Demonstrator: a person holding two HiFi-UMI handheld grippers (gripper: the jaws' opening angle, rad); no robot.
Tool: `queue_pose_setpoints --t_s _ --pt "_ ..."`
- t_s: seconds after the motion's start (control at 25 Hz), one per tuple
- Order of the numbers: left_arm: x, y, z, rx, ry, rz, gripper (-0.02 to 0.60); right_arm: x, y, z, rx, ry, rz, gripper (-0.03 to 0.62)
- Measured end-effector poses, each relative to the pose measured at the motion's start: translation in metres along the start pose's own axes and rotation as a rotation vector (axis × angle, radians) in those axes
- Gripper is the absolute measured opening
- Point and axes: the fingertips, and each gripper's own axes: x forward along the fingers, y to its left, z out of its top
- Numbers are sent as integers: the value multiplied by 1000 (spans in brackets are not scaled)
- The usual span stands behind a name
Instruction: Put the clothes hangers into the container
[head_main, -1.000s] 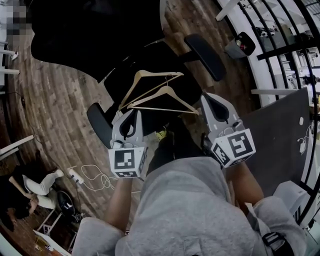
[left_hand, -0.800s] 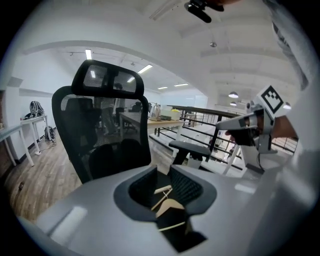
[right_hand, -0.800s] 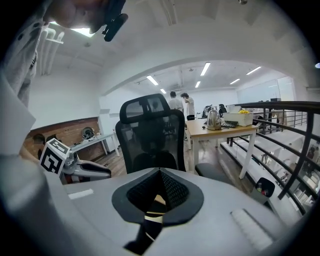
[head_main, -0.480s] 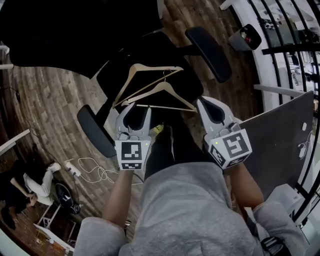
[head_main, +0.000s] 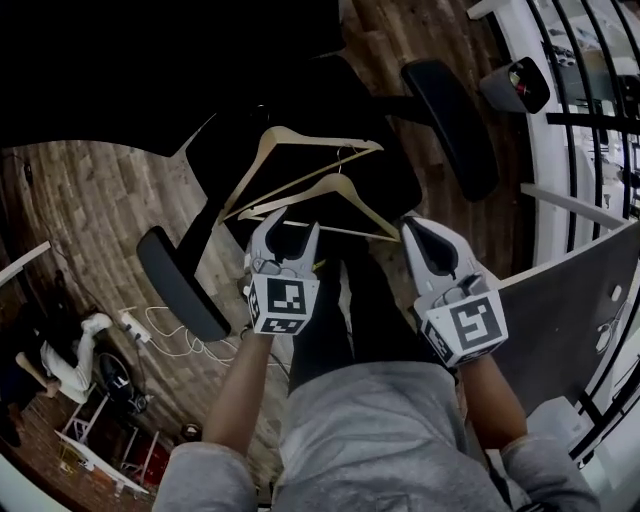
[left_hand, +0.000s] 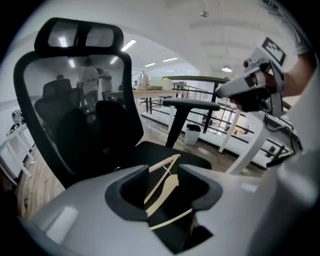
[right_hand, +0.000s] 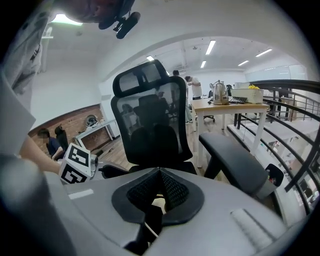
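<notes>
1. Nothing has gone in yet, as far as the pictures show. Both wooden hangers lie on the black chair seat, and no container appears in any view.
2. The near hanger lies just ahead of both tools. Its bottom bar runs across in front of their tips.
3. The far hanger lies beyond the near one and partly overlaps it, further from both tools.
4. The left tool points down at the seat. Its jaws have just been opening and now stand apart.
5. In the left gripper view the pale wood of both hangers shows through the left tool's gap. The pads press on nothing. I cannot tell whether the bar is already between them or just below.
6. The right tool sits just beside the near hanger's right end. Its jaws are together at the tips and it holds nothing.
7. My reading is that the task is at its very start, on the approach to a first pick-up, most likely by the left tool.
8. Still to do:
   - grip each hanger
   - lift it off the seat
   - find the container
   - put both hangers inside
</notes>
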Motion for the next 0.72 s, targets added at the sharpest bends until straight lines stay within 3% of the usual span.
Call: queue_pose_setpoints --t_s 0.2,0.72 --pt "45 0 -38 38 76 -16 184 23 -7 -21 -26 44 17 -2" --pt "121 -7 -112 195 242 -72 186 58 -27 -56 49 99 47 -2"
